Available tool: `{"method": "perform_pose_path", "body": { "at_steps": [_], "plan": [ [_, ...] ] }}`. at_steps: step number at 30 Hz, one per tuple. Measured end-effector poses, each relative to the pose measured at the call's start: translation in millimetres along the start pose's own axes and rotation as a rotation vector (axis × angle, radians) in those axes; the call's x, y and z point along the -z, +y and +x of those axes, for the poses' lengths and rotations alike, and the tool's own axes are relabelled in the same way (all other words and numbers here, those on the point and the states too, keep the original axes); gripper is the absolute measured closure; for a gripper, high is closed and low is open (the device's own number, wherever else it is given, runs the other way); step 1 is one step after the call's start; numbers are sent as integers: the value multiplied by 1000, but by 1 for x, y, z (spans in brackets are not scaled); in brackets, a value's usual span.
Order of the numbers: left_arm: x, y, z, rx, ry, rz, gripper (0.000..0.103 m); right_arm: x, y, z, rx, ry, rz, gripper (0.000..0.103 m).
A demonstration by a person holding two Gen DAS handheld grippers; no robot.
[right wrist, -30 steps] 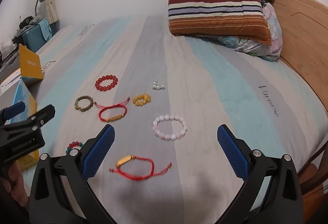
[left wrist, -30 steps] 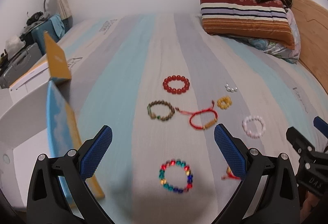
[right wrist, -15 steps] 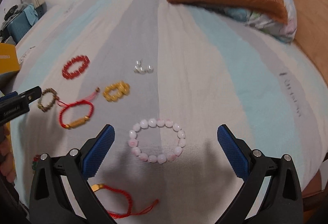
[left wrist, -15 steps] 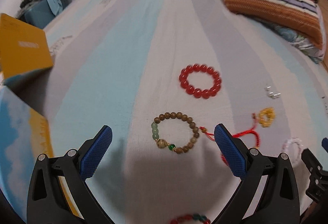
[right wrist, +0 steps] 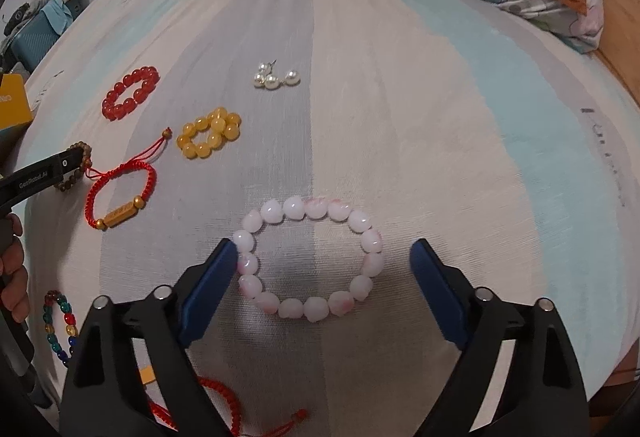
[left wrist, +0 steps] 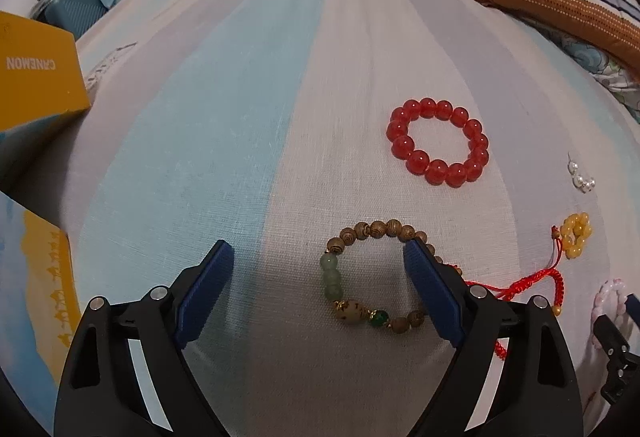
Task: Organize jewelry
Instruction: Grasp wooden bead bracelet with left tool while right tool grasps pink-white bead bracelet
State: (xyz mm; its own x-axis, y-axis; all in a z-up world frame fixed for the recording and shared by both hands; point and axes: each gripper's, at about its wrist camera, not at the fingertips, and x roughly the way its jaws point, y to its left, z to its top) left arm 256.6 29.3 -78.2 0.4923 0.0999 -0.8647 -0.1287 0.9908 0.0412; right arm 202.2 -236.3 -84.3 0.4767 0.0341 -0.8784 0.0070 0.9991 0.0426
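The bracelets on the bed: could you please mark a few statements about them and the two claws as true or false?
1. The pink bead bracelet lies between the right claw's fingers. True.
2. The left claw has lifted the wooden bead bracelet off the bedsheet. False: it lies flat on the sheet, with the jaws apart.
3. The red bead bracelet lies farther from the left claw than the wooden one. True.
4. The pearl earrings sit inside the yellow bead bracelet. False: they lie apart, beyond it.
5. The orange box holds a bracelet. False: none shows in it.
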Motion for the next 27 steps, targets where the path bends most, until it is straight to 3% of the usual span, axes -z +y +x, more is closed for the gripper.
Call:
{"method": "perform_pose_path", "body": {
  "at_steps": [2,5,14,16,17,27],
  "plan": [
    [0,0,1,6,6,-4,24,-1,-3,2,-16,8,7,26],
    [3,-4,-1,21,2,5,34,-2,-3,3,1,20,13,41],
    [9,-1,-7,50,-10,21,85,0,-7,-1,4,19,29,68],
    [9,2,-9,68,-8,12,94,2,-7,-3,10,15,26,80],
    [9,2,-10,73,-10,11,95,2,-7,-4,11,12,24,84],
    [13,-3,-28,105,-45,34,95,3,-10,-21,-6,-45,27,85]
  ]
}}
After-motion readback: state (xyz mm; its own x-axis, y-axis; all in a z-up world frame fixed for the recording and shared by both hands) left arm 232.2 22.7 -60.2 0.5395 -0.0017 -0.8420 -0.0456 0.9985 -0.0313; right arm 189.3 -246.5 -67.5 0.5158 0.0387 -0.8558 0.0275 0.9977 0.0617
